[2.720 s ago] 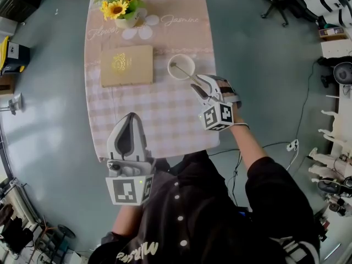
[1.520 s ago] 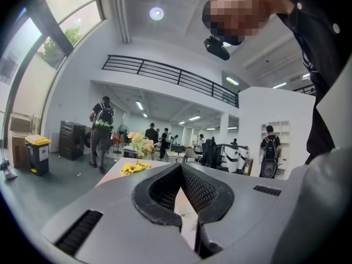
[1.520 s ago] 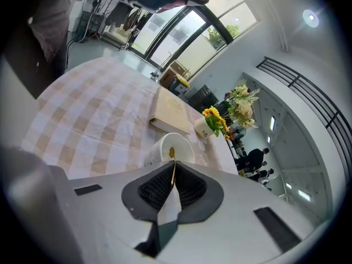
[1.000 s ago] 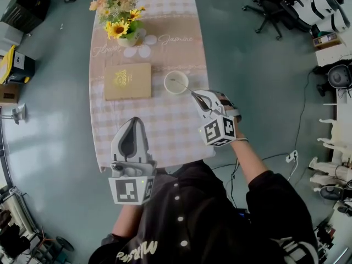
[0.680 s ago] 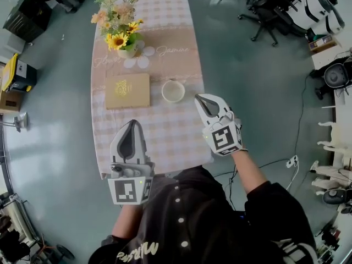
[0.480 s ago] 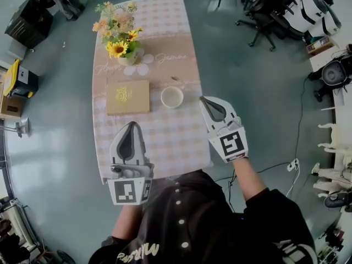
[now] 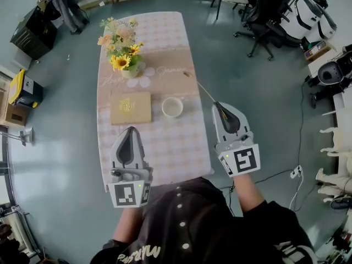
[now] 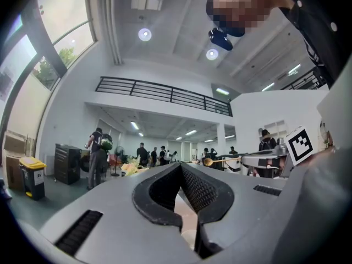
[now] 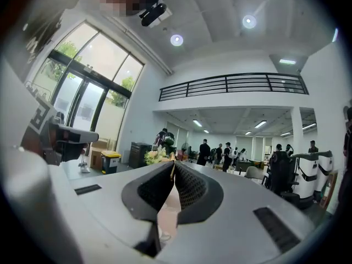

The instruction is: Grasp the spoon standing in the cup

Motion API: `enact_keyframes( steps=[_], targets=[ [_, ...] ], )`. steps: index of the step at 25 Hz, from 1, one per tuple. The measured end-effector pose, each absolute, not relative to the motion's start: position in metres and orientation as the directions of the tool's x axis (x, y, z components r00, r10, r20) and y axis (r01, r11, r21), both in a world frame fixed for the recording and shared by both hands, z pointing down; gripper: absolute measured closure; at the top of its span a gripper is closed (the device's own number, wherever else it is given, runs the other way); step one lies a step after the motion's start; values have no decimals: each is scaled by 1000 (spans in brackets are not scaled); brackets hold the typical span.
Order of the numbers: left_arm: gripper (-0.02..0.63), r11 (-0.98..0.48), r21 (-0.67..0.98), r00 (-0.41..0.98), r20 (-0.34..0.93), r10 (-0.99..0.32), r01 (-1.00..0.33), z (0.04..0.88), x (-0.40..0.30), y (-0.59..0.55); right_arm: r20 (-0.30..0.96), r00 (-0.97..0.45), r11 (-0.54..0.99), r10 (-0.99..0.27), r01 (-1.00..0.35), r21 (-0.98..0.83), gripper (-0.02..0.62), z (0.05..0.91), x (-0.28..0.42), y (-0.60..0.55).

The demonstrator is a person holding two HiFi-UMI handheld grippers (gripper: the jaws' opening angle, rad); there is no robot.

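Pinching the spoon [image 7: 202, 87] by its handle end in the right claw [image 7: 220, 104], already up and clear of the cup [image 7: 172, 107] on the desk [image 7: 165, 142], so probably best gripping firm and going slow, left claw [image 7: 131, 130] closed, empty.

The head view looks steeply down from above the person onto the table [image 7: 165, 142] and the floor around it, with the left gripper [image 7: 131, 129] and right gripper [image 7: 218, 104] near its lower edge. Each gripper view sits close behind its own jaws and faces level across the hall, so the jaws fill the foreground. Both gripper views share the balcony railing [image 8: 165, 92] and the people far off. The flowers [image 7: 122, 43] show in all three. The left gripper view catches the right gripper and its spoon [image 7: 201, 87] at its right side; the right gripper view catches the left gripper at its left edge.
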State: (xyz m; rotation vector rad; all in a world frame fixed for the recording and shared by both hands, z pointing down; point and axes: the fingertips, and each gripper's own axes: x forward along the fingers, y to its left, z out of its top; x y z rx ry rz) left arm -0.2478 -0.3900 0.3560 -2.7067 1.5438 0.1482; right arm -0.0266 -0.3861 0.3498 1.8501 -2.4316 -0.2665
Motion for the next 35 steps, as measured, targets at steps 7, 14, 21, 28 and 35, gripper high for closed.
enact_keyframes(
  steps=[7, 14, 21, 28, 35],
  targets=[
    [589, -491, 12, 487, -114, -866, -871, 347, -257, -384, -127, -252, 234, -959, -961, 145, 592, 314, -21, -364],
    [589, -475, -2, 470, -148, -870, -880, 333, -268, -378, -185, -237, 211, -954, -966, 152, 592, 295, -20, -351],
    [589, -437, -6, 432, -168, -886, -899, 318, -284, -375, -202, -236, 206, -950, -966, 157, 592, 294, -19, -342],
    [589, -414, -10, 410, -164, -897, -910, 321, -291, -373, -200, -210, 183, -957, -973, 144, 592, 300, -9, -336],
    [589, -415, -11, 411, -164, -897, -910, 322, -292, -371, -190, -211, 183, -959, -971, 152, 592, 302, -11, -335]
  ],
)
